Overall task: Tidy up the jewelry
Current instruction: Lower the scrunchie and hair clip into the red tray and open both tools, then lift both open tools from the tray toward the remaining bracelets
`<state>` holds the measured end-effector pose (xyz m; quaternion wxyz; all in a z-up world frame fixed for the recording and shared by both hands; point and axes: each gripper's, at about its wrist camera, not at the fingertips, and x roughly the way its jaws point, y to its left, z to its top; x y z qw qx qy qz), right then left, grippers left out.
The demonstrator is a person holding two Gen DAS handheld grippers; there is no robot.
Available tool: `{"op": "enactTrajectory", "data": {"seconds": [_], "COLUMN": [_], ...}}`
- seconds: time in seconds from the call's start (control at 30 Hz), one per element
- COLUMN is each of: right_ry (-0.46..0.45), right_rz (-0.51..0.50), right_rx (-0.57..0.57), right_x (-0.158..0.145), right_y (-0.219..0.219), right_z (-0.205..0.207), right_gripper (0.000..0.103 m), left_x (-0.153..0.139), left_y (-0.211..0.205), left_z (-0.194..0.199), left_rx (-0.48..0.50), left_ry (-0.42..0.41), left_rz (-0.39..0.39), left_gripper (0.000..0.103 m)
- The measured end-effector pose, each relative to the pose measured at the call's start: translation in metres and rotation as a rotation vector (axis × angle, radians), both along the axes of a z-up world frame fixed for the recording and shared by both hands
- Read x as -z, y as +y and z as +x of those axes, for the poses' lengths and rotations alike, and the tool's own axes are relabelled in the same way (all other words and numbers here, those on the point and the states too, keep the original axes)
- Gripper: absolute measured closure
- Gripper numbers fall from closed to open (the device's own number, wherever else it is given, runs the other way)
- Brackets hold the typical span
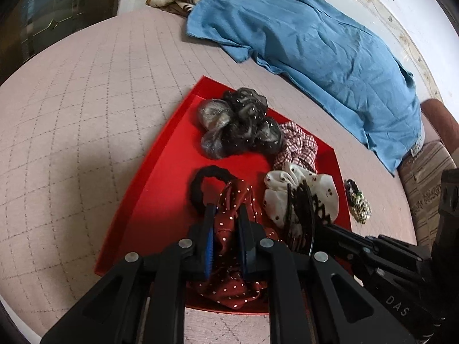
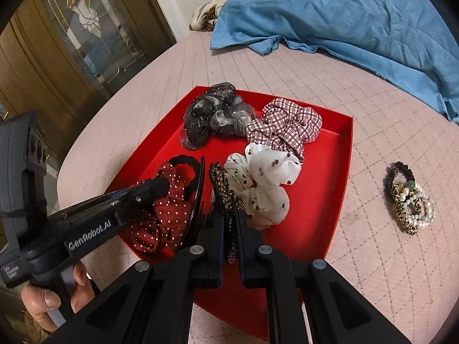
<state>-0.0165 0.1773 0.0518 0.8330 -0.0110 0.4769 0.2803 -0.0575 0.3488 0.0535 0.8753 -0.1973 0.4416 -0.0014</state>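
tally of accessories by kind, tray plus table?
Scrunchies: 4, red dotted, white, plaid, grey sheer
Black hair tie: 1
Hair claw: 1
Bracelet pile: 1
Total: 7

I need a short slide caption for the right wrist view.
Right tool holds a hair claw over the red tray; left tool grips a dotted scrunchie.

Left wrist cam: close above red tray (image 1: 160, 177), looks steeply down along its fingers, from tray's near-left edge; blue cloth (image 1: 315, 46) beyond. Right wrist cam: same tilt, close, set more to the right, door (image 2: 71, 43) at far left. Both share tray, pink quilt (image 2: 373, 272), cloth, bracelets (image 2: 410, 200).
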Motion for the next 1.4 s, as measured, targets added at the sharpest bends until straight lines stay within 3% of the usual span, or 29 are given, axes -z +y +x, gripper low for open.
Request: {"op": "enactTrajectory", "data": {"seconds": [0.33, 0.47, 0.57, 0.7, 1.0, 1.4], "right_ry": [0.017, 0.016, 0.018, 0.003, -0.018, -0.002], "right_rz": [0.012, 0.021, 0.033, 0.046, 0.07, 0.088], "right_rx": [0.021, 0.023, 0.025, 0.036, 0.068, 0.156], "right_x": [0.003, 0.002, 0.0, -0.005, -0.016, -0.013], "right_y": [0.0, -0.001, -0.003, -0.008, -0.03, -0.087], "right_z": [0.005, 0.003, 0.002, -0.003, -0.013, -0.029], "right_gripper": [0.093, 0.093, 0.086, 0.069, 0.061, 0.059], "left_x": [0.001, -0.005, -0.011, -0.017, -0.018, -0.026], "left_y": [-0.003, -0.006, -0.008, -0.007, -0.005, -0.021], "left_z": [-0.002, -0.005, -0.009, -0.012, -0.016, -0.025], "left_rx": [0.0, -0.002, -0.01, -0.026, -0.069, -0.114], "left_ry": [-0.019, -0.052, -0.089, -0.118, -0.13, -0.112], "left_rz": [0.029, 0.068, 0.089, 0.097, 0.127, 0.267], "left_gripper": [0.084, 0.065, 0.053, 0.047, 0.042, 0.042]}}
